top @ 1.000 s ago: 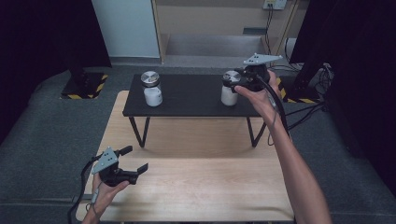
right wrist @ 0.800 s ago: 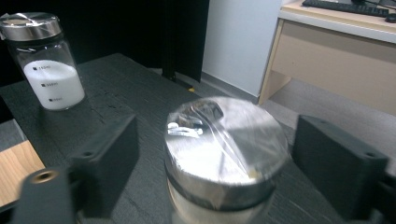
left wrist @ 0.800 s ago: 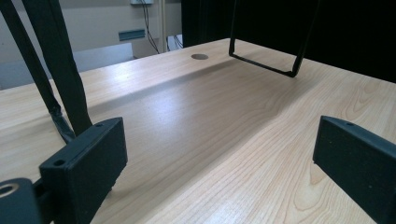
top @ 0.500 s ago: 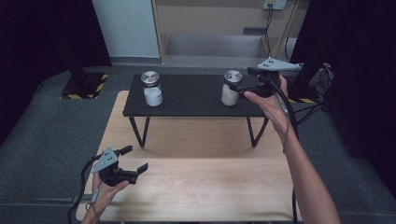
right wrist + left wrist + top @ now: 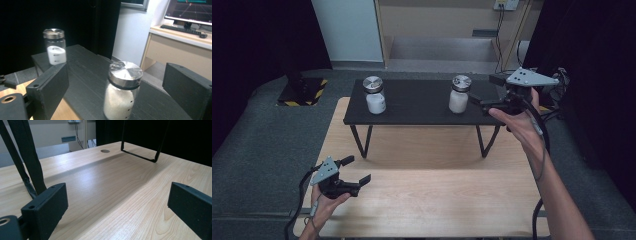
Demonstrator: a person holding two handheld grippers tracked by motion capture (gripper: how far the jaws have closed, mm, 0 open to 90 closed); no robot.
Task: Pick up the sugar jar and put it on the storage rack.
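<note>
Two grippers are in use, and I go from the near edge of the wooden table [image 5: 427, 200] to the far side. Nearest to the person, the left gripper [image 5: 357, 175] rests low over the wood at the near left corner, in the left hand [image 5: 328, 200]. Its jaws stand wide apart with nothing between them; the left gripper view shows just bare wood grain between the two black pads.

Farther away, a low black shelf [image 5: 417, 107] on thin metal legs stands across the far part of the table. On it are two glass jars with metal lids, each partly filled with white powder or grains. The left jar [image 5: 374, 95] stands near the left end, and the right jar [image 5: 460, 94] stands upright right of the middle, well apart from the first one.

The right gripper [image 5: 479, 97] is just beside the right jar, on its right side, at the height of the shelf. Its jaws have just been opening and now stand released. In the right gripper view the right jar [image 5: 122, 90] sits in front of the jaws and between their lines, but the pads do not touch it.

I judge that the right jar is now set down and released on the shelf, so this placing looks finished; what may remain is drawing the right hand away without knocking the jar
</note>
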